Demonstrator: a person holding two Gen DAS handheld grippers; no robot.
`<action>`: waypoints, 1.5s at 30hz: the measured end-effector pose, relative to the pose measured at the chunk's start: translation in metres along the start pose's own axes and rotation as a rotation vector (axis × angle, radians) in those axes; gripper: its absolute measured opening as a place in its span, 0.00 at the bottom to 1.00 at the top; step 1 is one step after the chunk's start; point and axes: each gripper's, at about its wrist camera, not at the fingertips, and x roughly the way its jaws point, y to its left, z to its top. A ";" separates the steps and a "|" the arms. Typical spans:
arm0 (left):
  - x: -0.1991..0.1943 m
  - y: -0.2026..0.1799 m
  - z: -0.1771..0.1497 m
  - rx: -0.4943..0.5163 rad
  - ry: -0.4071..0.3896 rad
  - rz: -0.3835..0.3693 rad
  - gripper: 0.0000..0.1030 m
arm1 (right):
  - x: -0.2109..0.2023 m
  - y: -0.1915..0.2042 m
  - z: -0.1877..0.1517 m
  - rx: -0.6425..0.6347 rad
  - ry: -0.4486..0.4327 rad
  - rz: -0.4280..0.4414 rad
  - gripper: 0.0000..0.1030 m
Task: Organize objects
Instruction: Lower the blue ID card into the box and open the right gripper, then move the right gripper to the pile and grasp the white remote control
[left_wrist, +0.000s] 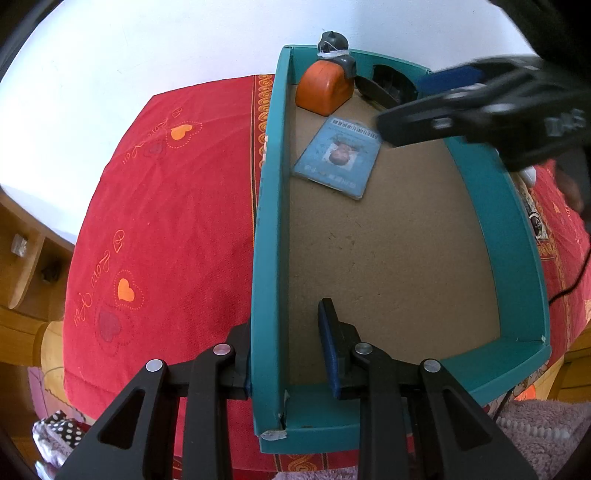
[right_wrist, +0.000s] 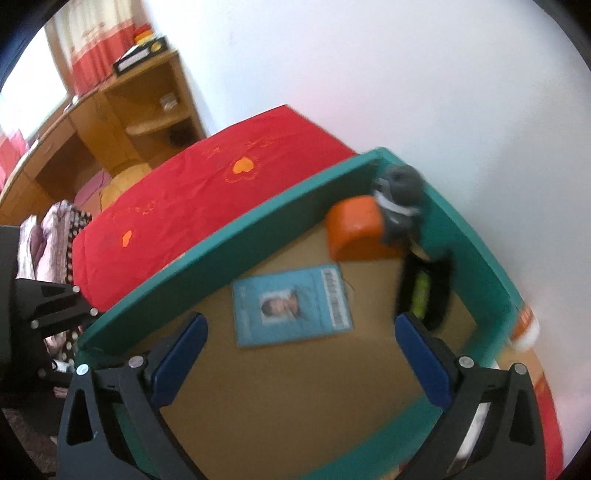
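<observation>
Script embroidered on the red bedspread (left_wrist: 159, 221), left of my left claw (left_wrist: 291, 354), reads "Love You" beside orange hearts. That claw is narrowed onto the left wall of the teal box (left_wrist: 267, 221), one pad outside and one inside, gripping it. Ahead of it on the box's brown floor lies a blue ID card (left_wrist: 338, 157) with a small photo and a band of print too blurred to read. Beyond the card, in the far corner, sits an orange block (left_wrist: 323, 90) with a grey figure (left_wrist: 332, 44) behind it, and a black object (right_wrist: 424, 291) with a green strip lies right of them. My right claw (right_wrist: 306, 354) hangs spread wide above the card, nothing between its blue pads (right_wrist: 177, 354). Its black body carries white letters I cannot read.
</observation>
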 end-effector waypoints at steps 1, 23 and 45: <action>0.000 0.000 0.000 0.000 0.000 0.000 0.27 | -0.008 -0.004 -0.006 0.031 -0.011 -0.002 1.00; 0.003 0.006 0.004 -0.010 0.009 -0.006 0.27 | -0.087 -0.078 -0.140 0.506 -0.072 -0.159 1.00; 0.003 0.005 0.003 -0.008 0.008 -0.006 0.27 | -0.056 -0.123 -0.132 0.460 0.035 -0.301 0.99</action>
